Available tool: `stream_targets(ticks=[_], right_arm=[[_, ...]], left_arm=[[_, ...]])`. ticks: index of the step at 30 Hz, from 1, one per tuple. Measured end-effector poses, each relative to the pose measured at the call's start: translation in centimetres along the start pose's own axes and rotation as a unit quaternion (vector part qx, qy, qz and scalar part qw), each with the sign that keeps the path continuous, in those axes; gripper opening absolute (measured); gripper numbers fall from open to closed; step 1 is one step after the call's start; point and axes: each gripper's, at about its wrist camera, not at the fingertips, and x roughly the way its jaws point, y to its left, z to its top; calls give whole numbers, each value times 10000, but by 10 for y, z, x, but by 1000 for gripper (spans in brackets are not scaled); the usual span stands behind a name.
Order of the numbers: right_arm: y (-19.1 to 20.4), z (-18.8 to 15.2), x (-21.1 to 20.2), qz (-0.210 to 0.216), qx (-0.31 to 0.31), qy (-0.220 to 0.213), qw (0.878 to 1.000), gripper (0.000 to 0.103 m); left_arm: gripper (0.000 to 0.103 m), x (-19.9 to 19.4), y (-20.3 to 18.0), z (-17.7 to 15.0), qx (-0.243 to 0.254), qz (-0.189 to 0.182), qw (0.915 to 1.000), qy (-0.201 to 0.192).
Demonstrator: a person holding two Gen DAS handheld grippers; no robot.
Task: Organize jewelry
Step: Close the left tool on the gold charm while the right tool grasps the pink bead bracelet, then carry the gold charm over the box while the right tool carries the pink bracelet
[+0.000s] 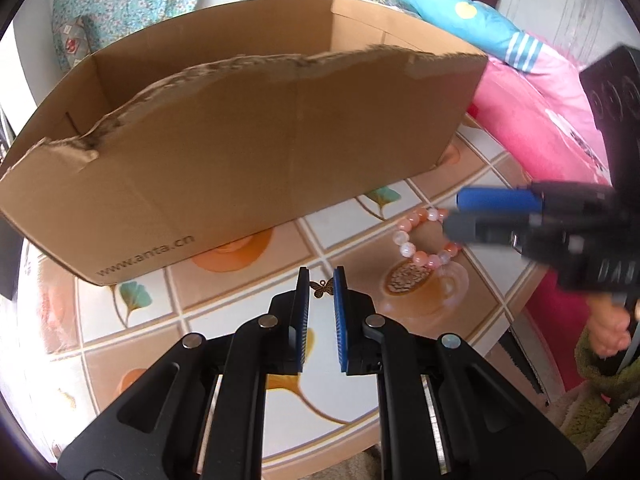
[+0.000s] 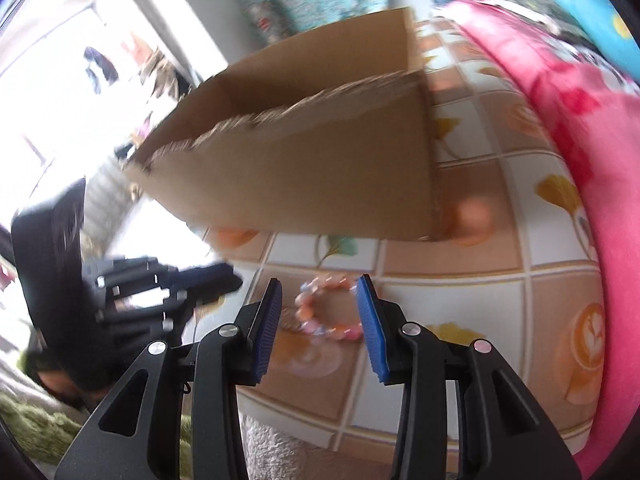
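Left hand-held gripper [image 1: 321, 276] nearly closed on nothing above a small metal butterfly charm [image 1: 323, 287], unseen from the right, right hand-held gripper [image 2: 320, 286] half-open over round-beaded pink bracelet [image 2: 326, 312] on tile-patterned bench [image 2: 460, 304], torn cardboard box [image 1: 240, 140] beyond.

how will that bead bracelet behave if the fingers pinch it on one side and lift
The bead bracelet looks like round beads strung in a loop, so it would probably sag rather than hold its ring shape. The beads look smooth and glossy, so they may slip or roll between the fingers. It lies flat on the tablecloth, so a push should slide it.
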Motion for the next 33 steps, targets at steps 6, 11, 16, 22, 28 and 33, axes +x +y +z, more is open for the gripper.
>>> stream_targets(ticks=[6,11,16,22,28,33], right_arm=[[18,-1,22,-394,-446,308,9977,38],[24,0,31,-685,-645,415,9947,32],[30,0,34,-1020,-797,440,9906,23],[43,0,40,-1362,-1018,455,9844,23],[28,5,40,-962,-440,435,9934,10],[-23,5,17,159,1035,102,9944,10]], left_arm=[[11,-7,8,-2,-70,43,9999,-91],[11,-12,12,-4,-80,64,9998,-161],[11,-16,13,-4,-128,65,9995,-267],[11,-22,15,-7,-174,61,9992,-358],[11,-35,16,-9,-219,23,9983,-536],[11,-52,13,-8,-150,-40,9971,-746]])
